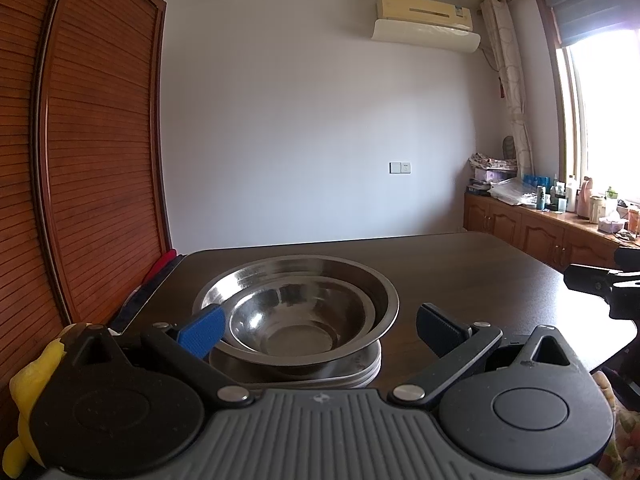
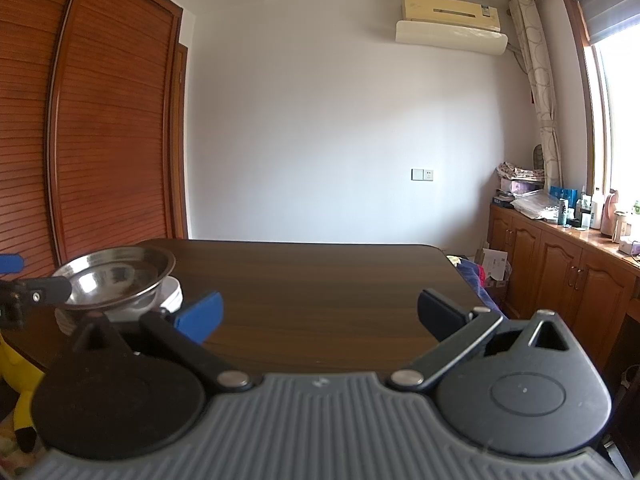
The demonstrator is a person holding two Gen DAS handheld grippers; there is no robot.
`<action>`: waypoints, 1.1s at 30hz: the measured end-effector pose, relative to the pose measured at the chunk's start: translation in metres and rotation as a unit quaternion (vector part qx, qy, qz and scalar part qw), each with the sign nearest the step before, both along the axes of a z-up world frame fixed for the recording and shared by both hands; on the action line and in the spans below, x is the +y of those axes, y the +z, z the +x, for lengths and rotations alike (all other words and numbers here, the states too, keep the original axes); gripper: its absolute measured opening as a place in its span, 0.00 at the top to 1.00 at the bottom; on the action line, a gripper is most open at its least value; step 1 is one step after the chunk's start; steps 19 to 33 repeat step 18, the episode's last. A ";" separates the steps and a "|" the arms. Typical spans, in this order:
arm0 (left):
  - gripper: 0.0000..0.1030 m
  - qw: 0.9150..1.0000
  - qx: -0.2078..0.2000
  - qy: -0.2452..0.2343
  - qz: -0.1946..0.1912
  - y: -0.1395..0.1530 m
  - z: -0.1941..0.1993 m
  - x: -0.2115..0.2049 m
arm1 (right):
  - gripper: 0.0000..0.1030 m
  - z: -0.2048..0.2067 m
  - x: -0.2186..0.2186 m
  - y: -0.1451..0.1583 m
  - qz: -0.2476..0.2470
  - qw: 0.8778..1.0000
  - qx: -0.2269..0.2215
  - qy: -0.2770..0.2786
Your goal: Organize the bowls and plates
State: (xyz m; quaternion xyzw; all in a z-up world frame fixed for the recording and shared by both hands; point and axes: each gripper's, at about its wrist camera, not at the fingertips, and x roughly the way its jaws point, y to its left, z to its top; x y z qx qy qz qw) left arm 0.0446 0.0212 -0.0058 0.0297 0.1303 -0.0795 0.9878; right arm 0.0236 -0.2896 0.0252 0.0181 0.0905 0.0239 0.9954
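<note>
Small steel bowl (image 1: 298, 326) nested in larger bowl (image 1: 320, 280) atop plates (image 1: 360, 372) — both grippers' fingers released.

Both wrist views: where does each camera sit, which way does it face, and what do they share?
Left wrist: on the left gripper, low over the table, facing the nested steel bowls on stacked plates; open jaws show.
Right wrist: on the right gripper, facing bare tabletop; open jaws show, left gripper at the left edge.
Shared: bowls, table, wardrobe, air conditioner.
</note>
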 end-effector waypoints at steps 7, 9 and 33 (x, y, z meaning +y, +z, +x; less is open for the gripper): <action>0.00 1.000 0.002 0.000 -0.001 -0.001 0.000 0.000 | 0.00 -0.001 -0.001 0.000 0.001 1.000 0.001 -0.001; 0.00 1.000 0.003 0.001 -0.001 -0.001 0.000 -0.001 | 0.00 -0.001 -0.002 -0.001 0.003 1.000 0.002 0.000; 0.00 1.000 0.002 0.000 0.000 -0.001 0.000 -0.001 | 0.00 -0.001 -0.003 -0.002 0.003 1.000 0.003 -0.001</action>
